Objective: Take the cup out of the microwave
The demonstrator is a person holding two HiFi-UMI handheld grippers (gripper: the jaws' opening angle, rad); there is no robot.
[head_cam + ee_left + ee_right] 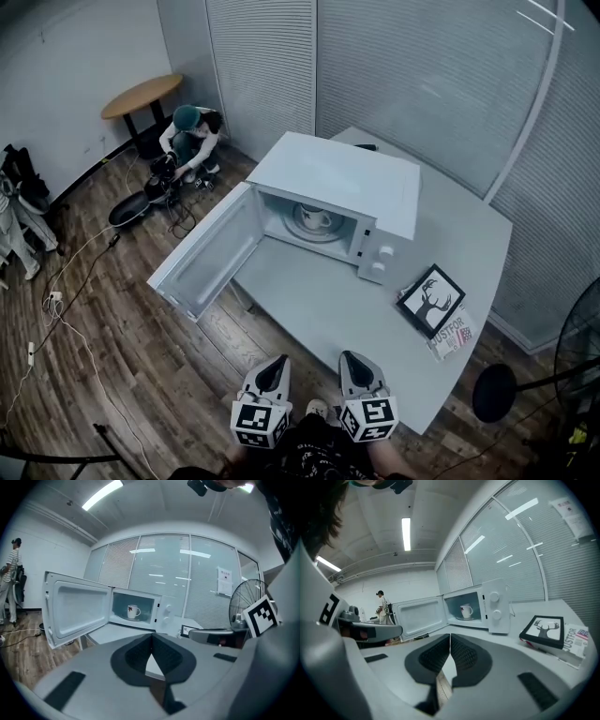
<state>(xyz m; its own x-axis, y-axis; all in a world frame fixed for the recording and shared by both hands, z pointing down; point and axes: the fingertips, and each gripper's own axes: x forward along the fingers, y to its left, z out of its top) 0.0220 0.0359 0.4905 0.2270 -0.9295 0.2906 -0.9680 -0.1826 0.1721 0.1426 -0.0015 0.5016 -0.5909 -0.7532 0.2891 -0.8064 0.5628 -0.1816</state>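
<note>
- Nearest, at 6 o'clock in the head view, the left gripper and the right gripper are held side by side, both pointed toward 12 o'clock.
- In the left gripper view, the jaws of the left gripper are seen closed together at the tips, with nothing between them.
- In the right gripper view, the jaws of the right gripper are likewise pressed together and empty.
- A grey surface is seen ahead of the grippers, with a white microwave set on it at 12 o'clock, well apart from both grippers.
- The microwave door is swung fully open toward 8 o'clock, out past the edge of the surface and over the wooden floor.
- The cup, white with a dark mark on its side, is seen upright on the turntable inside the microwave.
- A framed deer picture is laid at 4 o'clock from the microwave, resting on a booklet.
- A crouching person is seen at 10 o'clock, beside a round wooden table.
</note>
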